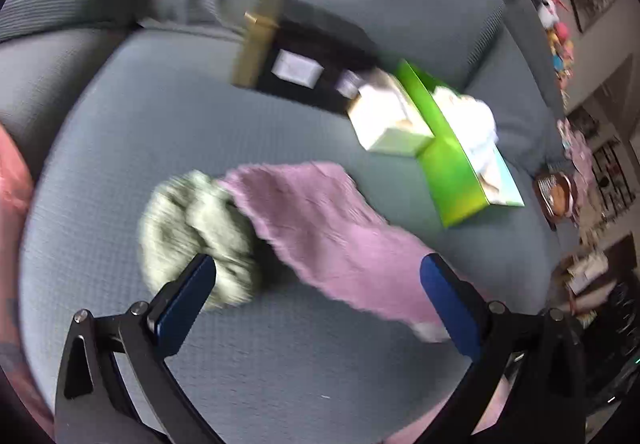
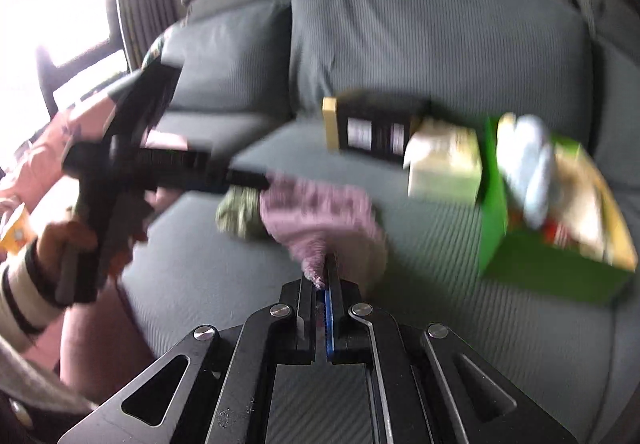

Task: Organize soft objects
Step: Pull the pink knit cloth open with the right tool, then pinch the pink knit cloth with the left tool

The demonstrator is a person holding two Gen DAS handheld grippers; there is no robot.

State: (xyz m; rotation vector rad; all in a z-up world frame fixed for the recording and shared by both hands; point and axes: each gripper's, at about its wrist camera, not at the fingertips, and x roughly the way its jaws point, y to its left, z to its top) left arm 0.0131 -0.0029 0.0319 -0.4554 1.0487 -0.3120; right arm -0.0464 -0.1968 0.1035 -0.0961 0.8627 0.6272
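Right tool (image 2: pixel 323 276) clamped on pink cloth (image 2: pixel 316 211), left tool (image 1: pixel 320 300) apart over green cloth (image 1: pixel 196 236); lift slowly toward green box (image 2: pixel 520 244) at 2 o'clock, avoiding snags.

cloth (image 1: pixel 320 219) lies on sofa seat (image 1: pixel 120 147), boxes (image 1: pixel 456 163) behind it.
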